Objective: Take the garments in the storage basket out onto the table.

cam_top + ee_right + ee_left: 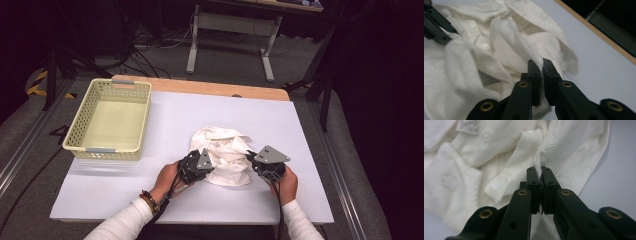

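Left gripper (540, 173) pinched the garment's (225, 152) stitched hem at its 8 o'clock edge. Right gripper (541, 65) clamped a hem at 4 o'clock.

We are looking down on a table (300, 130) covered in white, its wooden edge showing at the far side — a pale yellow basket (111, 120) and a crumpled white garment (225, 152) are lying on it.
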Action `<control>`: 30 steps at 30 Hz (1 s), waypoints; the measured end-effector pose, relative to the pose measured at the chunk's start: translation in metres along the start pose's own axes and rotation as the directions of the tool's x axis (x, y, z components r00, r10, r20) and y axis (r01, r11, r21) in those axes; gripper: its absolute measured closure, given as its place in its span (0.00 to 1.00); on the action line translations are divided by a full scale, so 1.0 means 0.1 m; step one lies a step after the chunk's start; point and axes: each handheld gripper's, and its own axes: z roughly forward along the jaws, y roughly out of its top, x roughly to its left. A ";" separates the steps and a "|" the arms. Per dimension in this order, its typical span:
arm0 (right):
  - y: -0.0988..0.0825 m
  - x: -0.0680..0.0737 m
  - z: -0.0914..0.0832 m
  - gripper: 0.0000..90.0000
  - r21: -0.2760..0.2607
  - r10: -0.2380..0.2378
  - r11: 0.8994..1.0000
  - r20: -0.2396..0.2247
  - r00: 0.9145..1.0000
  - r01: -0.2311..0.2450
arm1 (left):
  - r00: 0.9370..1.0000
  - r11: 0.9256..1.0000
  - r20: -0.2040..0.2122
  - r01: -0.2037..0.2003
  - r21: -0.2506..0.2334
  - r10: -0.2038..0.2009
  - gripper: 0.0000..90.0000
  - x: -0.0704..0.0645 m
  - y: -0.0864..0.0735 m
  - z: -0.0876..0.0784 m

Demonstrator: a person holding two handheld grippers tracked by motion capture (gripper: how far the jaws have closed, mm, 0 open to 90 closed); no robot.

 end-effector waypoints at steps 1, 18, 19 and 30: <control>-0.01 -0.07 -0.12 0.97 -0.039 0.059 0.998 0.021 0.998 -0.058 | 1.000 1.000 -0.018 -0.005 -0.014 0.005 0.96 0.03 0.00 -0.06; -0.08 0.11 -0.50 0.96 -0.096 0.141 0.984 -0.072 0.987 -0.148 | 0.995 0.994 -0.097 0.005 -0.111 -0.016 0.90 0.20 -0.02 -0.57; -0.10 0.14 -0.50 0.96 -0.086 0.137 0.986 -0.089 0.987 -0.144 | 0.995 0.994 -0.101 0.011 -0.110 -0.023 0.88 0.20 -0.03 -0.57; -0.25 0.29 -0.38 0.69 -0.016 0.117 0.993 -0.137 0.984 -0.121 | 0.999 0.989 0.042 0.030 -0.146 -0.025 0.56 -0.20 -0.04 -0.49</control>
